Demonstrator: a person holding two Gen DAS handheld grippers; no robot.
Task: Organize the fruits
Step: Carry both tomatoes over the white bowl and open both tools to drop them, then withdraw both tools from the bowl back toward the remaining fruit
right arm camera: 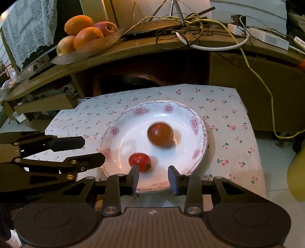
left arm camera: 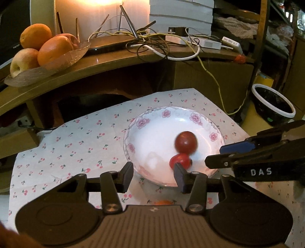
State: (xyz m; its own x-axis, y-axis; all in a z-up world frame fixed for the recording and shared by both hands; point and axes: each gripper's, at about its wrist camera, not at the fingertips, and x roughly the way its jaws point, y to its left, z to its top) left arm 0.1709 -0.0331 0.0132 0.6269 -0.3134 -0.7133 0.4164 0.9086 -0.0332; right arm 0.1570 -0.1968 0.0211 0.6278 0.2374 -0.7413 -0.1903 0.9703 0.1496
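Both grippers, left (left arm camera: 153,176) and right (right arm camera: 153,178), hover spread and empty over a flowered plate (right arm camera: 122,122) where two tomatoes (right arm camera: 140,161) (right arm camera: 160,134) lie, apparently just dropped. Next, likely, comes fetching further fruit, perhaps from the shelf dish (left arm camera: 55,65).

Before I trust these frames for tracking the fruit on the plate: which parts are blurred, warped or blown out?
Left wrist view: the darker round fruit is motion-smeared, the lamp glow is blown out, and the shelf edge bows from fisheye. Right wrist view: the same fruit is smeared, while the red fruit and plate are sharper.
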